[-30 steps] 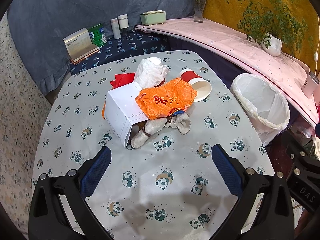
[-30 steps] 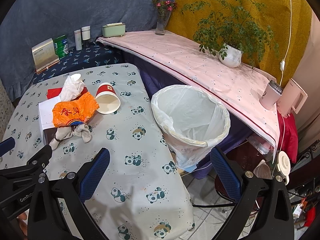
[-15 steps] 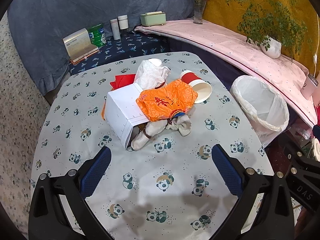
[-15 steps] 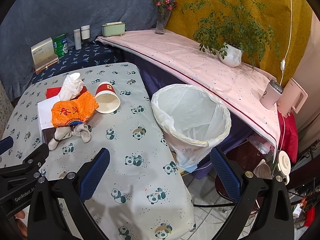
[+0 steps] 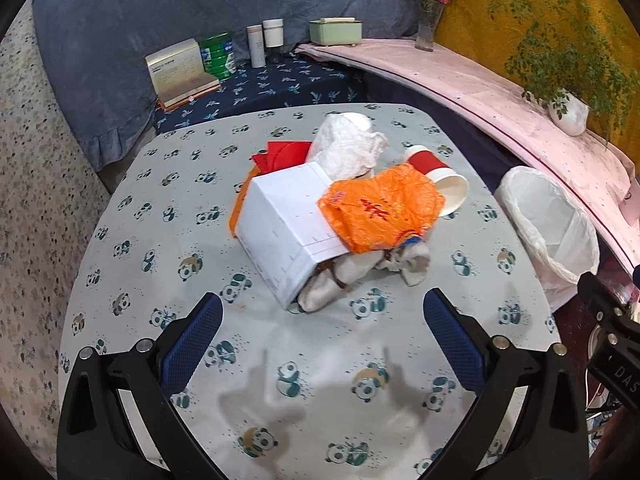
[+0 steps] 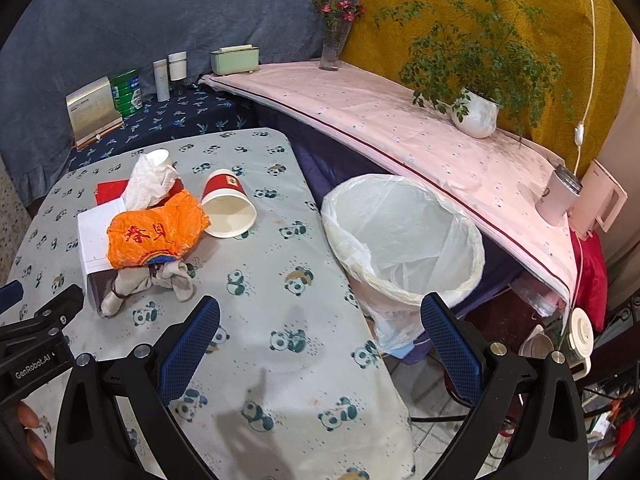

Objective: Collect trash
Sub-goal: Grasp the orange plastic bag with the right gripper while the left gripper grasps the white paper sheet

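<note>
A pile of trash lies mid-table: a white box (image 5: 286,224), an orange plastic bag (image 5: 380,212), a tipped red paper cup (image 5: 444,180), crumpled white tissue (image 5: 348,148), red paper (image 5: 280,156) and dirty grey rags (image 5: 360,272). The pile also shows in the right wrist view: orange bag (image 6: 154,232), cup (image 6: 228,204). A white-lined trash bin (image 6: 404,236) stands beside the table's right edge. My left gripper (image 5: 322,332) is open and empty, just short of the box. My right gripper (image 6: 320,336) is open and empty above the table edge near the bin.
The table (image 5: 140,264) has a panda-print cloth. A pink-covered ledge (image 6: 400,120) behind carries a potted plant (image 6: 476,112), a flower vase (image 6: 332,48) and a mug (image 6: 558,196). A box, tin and bottles (image 5: 224,56) stand on the dark blue surface at the back.
The left gripper has moved a little forward toward the trash pile. The right gripper has barely moved. Both stayed open.
</note>
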Tool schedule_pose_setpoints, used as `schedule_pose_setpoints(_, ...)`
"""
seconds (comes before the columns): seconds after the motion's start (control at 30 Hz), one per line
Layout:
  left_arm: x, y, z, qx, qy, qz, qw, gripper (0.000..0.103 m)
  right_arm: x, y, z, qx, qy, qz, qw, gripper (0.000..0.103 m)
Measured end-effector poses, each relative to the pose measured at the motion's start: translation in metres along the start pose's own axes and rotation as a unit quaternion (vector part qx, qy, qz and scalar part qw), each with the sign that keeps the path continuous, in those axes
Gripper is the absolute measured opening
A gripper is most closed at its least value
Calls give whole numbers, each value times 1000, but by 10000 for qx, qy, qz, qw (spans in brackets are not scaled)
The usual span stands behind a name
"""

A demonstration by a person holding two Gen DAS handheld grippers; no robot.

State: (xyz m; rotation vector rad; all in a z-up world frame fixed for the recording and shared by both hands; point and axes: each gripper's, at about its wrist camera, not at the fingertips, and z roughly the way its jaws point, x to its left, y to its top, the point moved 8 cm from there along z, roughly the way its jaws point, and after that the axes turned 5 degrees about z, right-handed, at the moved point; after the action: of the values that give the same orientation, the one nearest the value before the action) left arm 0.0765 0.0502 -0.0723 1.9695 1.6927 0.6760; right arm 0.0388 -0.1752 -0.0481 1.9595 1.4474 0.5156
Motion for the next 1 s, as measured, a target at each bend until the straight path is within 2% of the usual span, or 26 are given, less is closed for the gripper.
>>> schedule_pose_setpoints(0.23, 36, 12, 21, 47, 53, -296, 9995, 96, 42, 18, 22, -61, 388, -220, 9990, 96)
schedule_pose_setpoints(0.47, 59, 21, 43, 137, 99, -419, 9990, 96, 88, 35, 60, 225, 1213, 19, 9924, 89)
schedule_pose_setpoints(0.67, 48, 5, 61, 459, -256, -223, 9984, 96, 109, 33, 99, 600, 1523, 72, 9865, 71)
schedule_pose_setpoints(0.87, 38, -7, 79, 653, -361, -29, 9972, 96, 130, 24, 125, 858, 1795, 101, 9800, 59)
schedule_pose_setpoints(1.0, 37, -8, 90, 716, -397, 11, 9966, 95, 140, 18, 136, 967, 1835, 75, 9782, 46)
